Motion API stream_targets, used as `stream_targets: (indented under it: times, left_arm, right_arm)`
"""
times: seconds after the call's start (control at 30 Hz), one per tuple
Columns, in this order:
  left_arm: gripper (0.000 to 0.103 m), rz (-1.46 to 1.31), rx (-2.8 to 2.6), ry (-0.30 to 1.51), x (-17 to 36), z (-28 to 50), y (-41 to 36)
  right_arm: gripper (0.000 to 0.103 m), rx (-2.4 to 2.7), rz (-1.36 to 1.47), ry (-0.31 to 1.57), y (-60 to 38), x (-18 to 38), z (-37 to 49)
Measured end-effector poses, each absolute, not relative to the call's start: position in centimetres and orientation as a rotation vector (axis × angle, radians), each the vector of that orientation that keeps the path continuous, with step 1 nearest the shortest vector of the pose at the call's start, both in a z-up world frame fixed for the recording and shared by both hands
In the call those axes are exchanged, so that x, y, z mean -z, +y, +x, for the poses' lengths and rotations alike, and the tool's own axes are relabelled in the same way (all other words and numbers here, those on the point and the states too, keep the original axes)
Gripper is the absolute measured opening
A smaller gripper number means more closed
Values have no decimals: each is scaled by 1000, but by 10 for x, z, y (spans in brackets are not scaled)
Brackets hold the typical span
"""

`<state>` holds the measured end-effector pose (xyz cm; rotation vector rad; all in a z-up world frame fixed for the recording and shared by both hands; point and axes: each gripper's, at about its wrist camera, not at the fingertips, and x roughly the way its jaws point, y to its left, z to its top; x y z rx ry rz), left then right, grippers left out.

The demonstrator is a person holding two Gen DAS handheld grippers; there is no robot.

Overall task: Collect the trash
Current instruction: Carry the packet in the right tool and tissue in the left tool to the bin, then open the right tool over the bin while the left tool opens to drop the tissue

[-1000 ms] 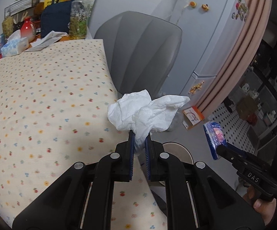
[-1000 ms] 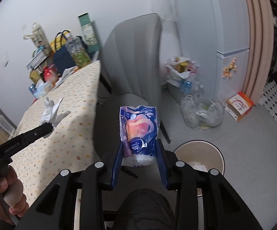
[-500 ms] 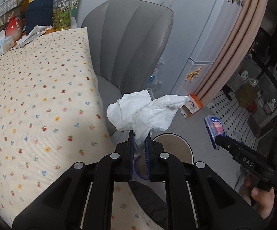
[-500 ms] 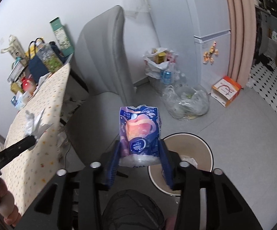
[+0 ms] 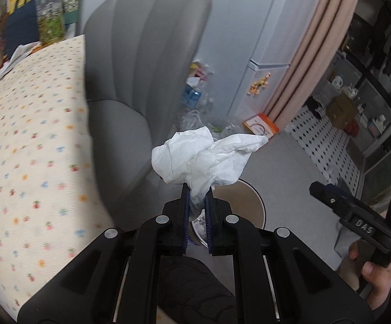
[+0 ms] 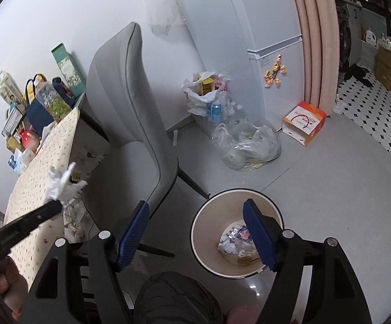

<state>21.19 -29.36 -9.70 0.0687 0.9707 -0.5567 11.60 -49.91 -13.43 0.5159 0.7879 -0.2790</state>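
My left gripper (image 5: pixel 197 192) is shut on a crumpled white tissue (image 5: pixel 203 159), held beside the grey chair above a round beige bin (image 5: pixel 252 202). In the right wrist view that tissue (image 6: pixel 60 186) shows at the left over the table edge. My right gripper (image 6: pixel 194 205) hangs over the bin (image 6: pixel 203 216). Its jaws are opening wide and nothing is between them. A blue snack wrapper (image 6: pixel 242 233) lies in the bin among other scraps. A hand (image 5: pixel 371 272) holds the right gripper at the lower right of the left wrist view.
A grey chair (image 6: pixel 130 124) stands between the dotted-cloth table (image 5: pixel 27 148) and the bin. Plastic bags of trash (image 6: pixel 249 145), an orange and white box (image 6: pixel 303 122) and a white fridge (image 6: pixel 276 62) stand behind the bin. Bottles and bags crowd the table's far end (image 6: pixel 41 102).
The right jaws spread apart and the blue wrapper fell from them into the bin. Both grippers moved off the table side toward the bin, the left still carrying the tissue.
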Motion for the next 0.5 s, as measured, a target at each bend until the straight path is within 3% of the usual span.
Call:
stream_targets:
  times: [0.5]
  left_arm:
    - [11,169,674,994,108,199,-385]
  right_arm:
    - [75,372,572,730,-553,127,67]
